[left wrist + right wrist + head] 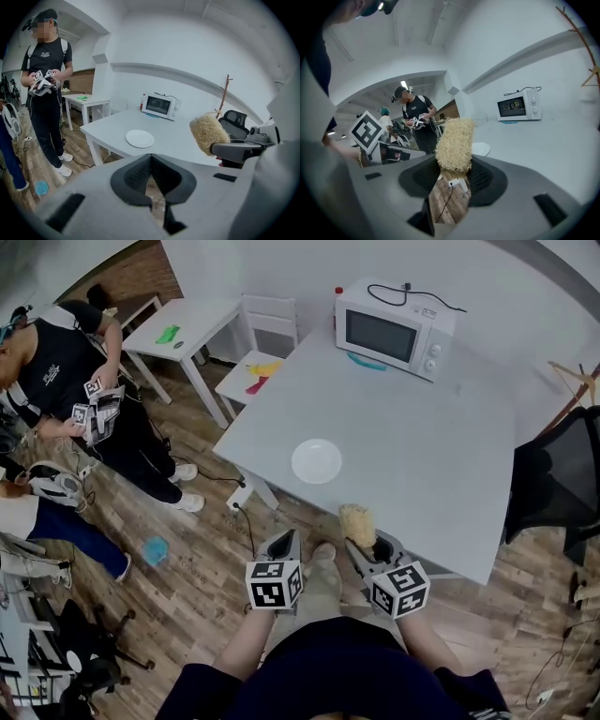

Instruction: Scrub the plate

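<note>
A white plate (317, 461) lies empty near the front left edge of the grey table (441, 456); it also shows as the plate (139, 138) in the left gripper view and as the plate (481, 148) behind the scrubber in the right gripper view. My right gripper (361, 542) is shut on a straw-coloured loofah scrubber (357, 525), held upright before the table's near edge, well short of the plate. The scrubber (454, 145) sticks up from the jaws. My left gripper (284, 545) is shut and empty, its pads (151, 169) meeting, level with the right one over the floor.
A white microwave (394, 330) stands at the table's far side. A small white table (184, 332) and a white chair (261, 352) are at the back left. A person in black (103, 404) stands on the wooden floor at left. A black office chair (553, 479) is at right.
</note>
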{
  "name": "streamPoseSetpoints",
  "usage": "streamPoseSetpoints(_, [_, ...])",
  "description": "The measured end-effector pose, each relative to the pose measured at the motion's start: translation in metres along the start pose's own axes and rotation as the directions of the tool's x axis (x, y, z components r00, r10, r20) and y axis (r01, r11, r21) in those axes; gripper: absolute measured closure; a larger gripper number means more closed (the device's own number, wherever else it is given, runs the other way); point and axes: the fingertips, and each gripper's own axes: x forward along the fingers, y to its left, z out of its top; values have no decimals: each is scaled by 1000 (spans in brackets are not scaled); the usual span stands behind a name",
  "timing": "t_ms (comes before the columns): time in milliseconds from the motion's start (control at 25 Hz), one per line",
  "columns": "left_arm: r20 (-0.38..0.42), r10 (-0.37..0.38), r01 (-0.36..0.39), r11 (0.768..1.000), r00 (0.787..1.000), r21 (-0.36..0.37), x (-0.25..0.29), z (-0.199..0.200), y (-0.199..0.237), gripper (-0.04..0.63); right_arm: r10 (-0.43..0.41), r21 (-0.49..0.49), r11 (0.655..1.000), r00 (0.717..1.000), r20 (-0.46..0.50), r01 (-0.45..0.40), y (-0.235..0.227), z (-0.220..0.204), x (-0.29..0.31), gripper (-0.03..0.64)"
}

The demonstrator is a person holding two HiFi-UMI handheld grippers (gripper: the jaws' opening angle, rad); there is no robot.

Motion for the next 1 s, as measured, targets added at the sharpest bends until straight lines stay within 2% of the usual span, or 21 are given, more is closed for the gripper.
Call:
streamPoseSetpoints(440, [12, -49, 49, 999, 999, 18, -7, -9, -16, 577, -22, -17, 1000, 999, 30, 22, 13, 0, -17, 443])
streamPoseSetpoints(1000, [41, -48, 48, 999, 998, -3, -14, -7, -19, 577, 0, -44, 999, 999, 47, 2, 21, 8, -13, 442])
